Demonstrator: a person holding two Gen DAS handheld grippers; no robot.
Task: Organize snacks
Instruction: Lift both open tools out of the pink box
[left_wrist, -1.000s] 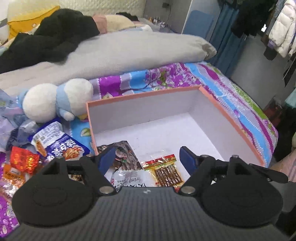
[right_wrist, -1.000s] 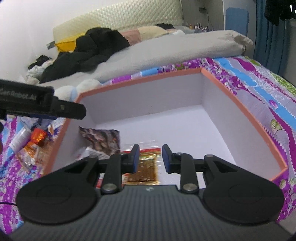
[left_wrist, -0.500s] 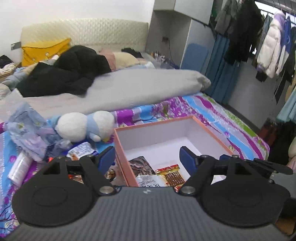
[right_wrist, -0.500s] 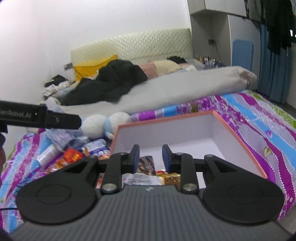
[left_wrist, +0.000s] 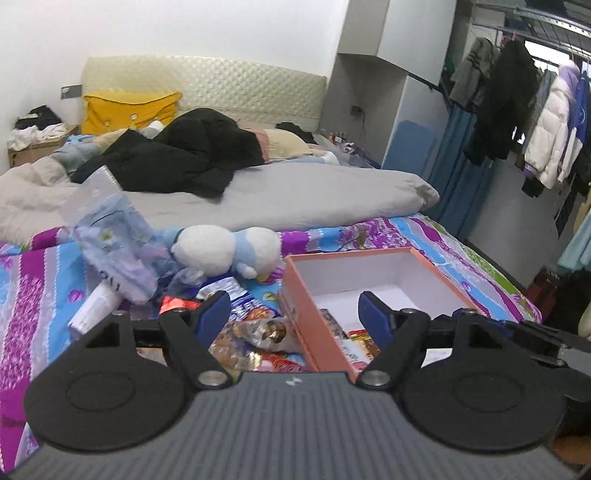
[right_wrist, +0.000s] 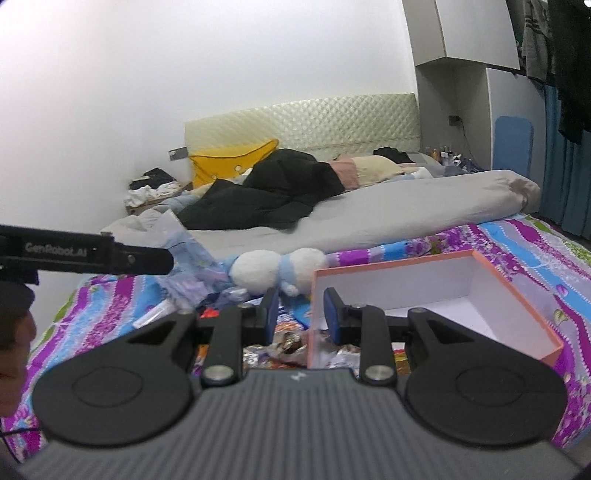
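Pulled back from orange box (left_wrist: 373, 291); loose snack pile (left_wrist: 255, 328) lower left, between wide, empty left gripper (left_wrist: 291, 308) jaws; right gripper (right_wrist: 300, 308) narrow, empty.

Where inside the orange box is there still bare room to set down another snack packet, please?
The orange box is bare across its white floor toward the far wall and right wall; the snack packets in it crowd only the near left corner. Left of the box, the loose snack pile and the plush toy fill the bedspread. Both grippers are empty.
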